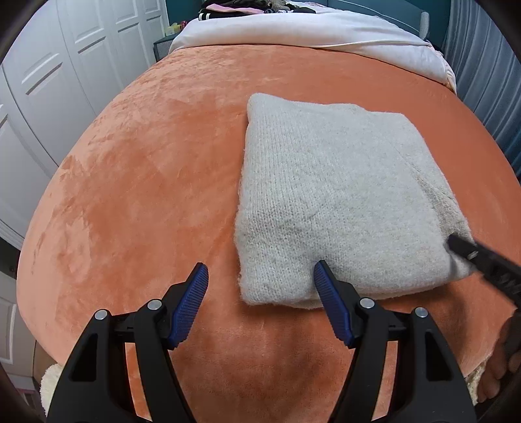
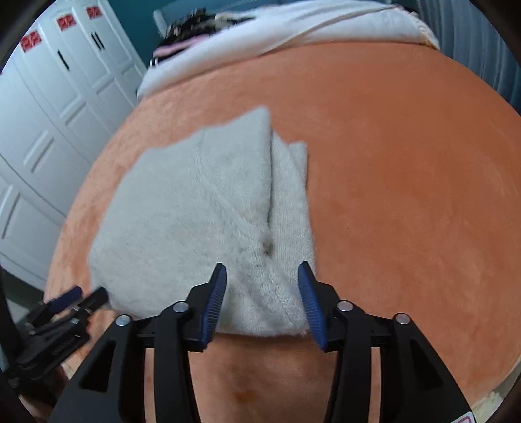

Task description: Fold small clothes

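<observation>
Blurring right view; both grippers (image 1: 260, 276) (image 2: 262, 275) gaping, empty, over folded grey sweater (image 1: 332, 201).

Orange plush bed cover (image 1: 136, 182) fills both views, nap brushed in uneven patches. Sitting flat on it, toward three o'clock in the left wrist view, is a folded grey knit garment (image 1: 329, 195); its layered edges show in the right wrist view. Up at twelve o'clock, a white blanket (image 1: 293, 32) lies across the bed's far end, dark clothes (image 1: 241, 6) heaped beyond.
</observation>
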Demonstrator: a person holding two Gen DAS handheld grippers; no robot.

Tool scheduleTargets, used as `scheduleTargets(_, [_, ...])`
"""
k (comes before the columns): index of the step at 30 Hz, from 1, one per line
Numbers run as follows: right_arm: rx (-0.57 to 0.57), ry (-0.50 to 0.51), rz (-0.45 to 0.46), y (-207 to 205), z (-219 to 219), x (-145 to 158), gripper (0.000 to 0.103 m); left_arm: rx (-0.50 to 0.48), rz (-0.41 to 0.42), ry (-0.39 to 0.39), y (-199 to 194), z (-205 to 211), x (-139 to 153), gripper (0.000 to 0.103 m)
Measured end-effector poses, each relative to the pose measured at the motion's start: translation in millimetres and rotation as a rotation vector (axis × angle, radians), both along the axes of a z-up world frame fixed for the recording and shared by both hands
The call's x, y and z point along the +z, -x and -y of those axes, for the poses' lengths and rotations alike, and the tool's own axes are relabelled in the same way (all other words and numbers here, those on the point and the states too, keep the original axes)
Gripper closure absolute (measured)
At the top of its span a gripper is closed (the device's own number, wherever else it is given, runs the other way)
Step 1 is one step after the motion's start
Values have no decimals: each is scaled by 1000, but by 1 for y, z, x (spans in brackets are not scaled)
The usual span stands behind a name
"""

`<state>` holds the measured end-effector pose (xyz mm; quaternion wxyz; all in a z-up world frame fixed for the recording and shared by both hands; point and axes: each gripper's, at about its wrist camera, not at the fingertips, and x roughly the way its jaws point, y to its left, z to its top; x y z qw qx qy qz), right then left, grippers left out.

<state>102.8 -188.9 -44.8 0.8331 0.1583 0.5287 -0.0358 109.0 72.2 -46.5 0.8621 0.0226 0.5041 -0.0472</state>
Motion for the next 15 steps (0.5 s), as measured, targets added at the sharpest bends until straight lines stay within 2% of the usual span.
scheduleTargets(1, [5,14,-8,-3,-2,-5,64,2,-1,-1,0,0,0,38])
scheduleTargets(2, [16,10,9,-2,-1,1,82,2,-2,-3,0,0,0,38])
scheduleTargets(3, [24,-7,33,-2,-2,12,90,1,0,-6,0,-1,1,38])
scheduleTargets(5, [22,-44,132,2,0,44,92,0,3,-3,0,-1,0,38])
scheduleTargets(6, [29,-30,175,3,0,60,92,0,2,-3,0,-2,0,38])
scheduleTargets(8, [27,-12,208,3,0,70,92,-1,-1,-4,-2,-2,-3,37])
scheduleTargets(10, [16,2,141,-4,3,45,92,3,-10,-6,-4,-3,-6,36])
scheduleTargets(12, [13,3,-12,-14,9,-13,92,2,-22,1,-5,-3,-10,36])
scheduleTargets(13, [8,-7,18,-11,12,-22,92,-1,-29,-2,-5,-2,-12,36])
scheduleTargets(15, [-3,-21,27,-10,13,-8,91,-4,-38,-17,-5,-2,-16,36])
